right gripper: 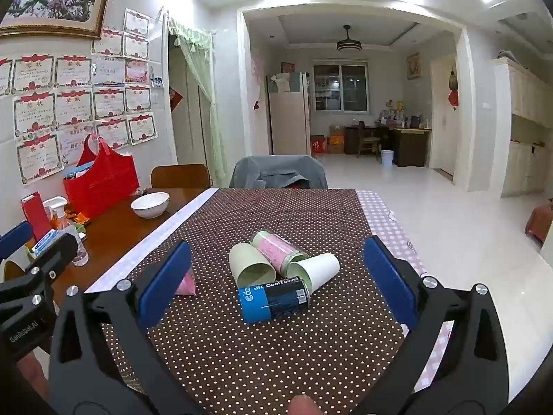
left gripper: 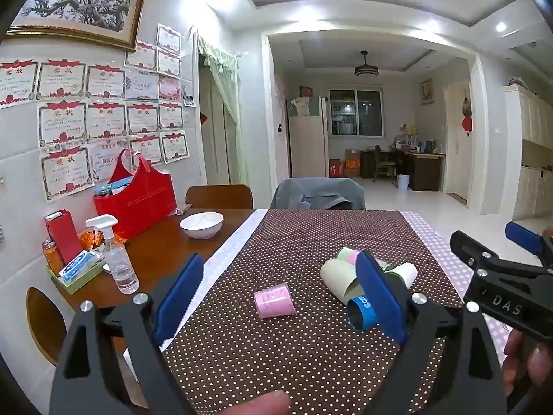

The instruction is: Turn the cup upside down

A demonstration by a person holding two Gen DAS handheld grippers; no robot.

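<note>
Table contents, taken left to right with the brown polka-dot cloth (right gripper: 276, 346) as the reference. Well off the cloth's left edge, on bare wood, stand a clear spray bottle with a white trigger head (left gripper: 115, 259), a red felt tote bag (left gripper: 141, 197) and, nearer the cloth, a white ceramic bowl (left gripper: 201, 224).

Your left gripper (left gripper: 280, 306) hovers over the near part of the cloth with its blue-padded fingers (left gripper: 178, 299) spread wide, holding nothing. Between them in the left wrist view, a small pink paper cup (left gripper: 275, 301) lies on its side on the cloth, apart from both pads. In the right wrist view that cup is mostly hidden behind the left pad of your other tool.

Right of the pink cup, around the cloth's centre, you have a cluster of tipped-over items touching one another: a pale green paper cup (right gripper: 249, 268) on its side with its mouth toward you; behind it a glass jar with a pink label (right gripper: 278, 249), also lying down; a white paper cup with a green interior (right gripper: 316, 269) on its side; and, nearest you, a blue and black cylindrical can printed "CoolTowel" (right gripper: 273, 299), lying flat against the two cups.

Your right gripper (right gripper: 276, 282) hovers above the cloth's near half, jaws fully apart and empty, the cluster framed between its blue pads (right gripper: 390, 280) without contact. Your fingertip shows at the lower edge of each view.
</note>
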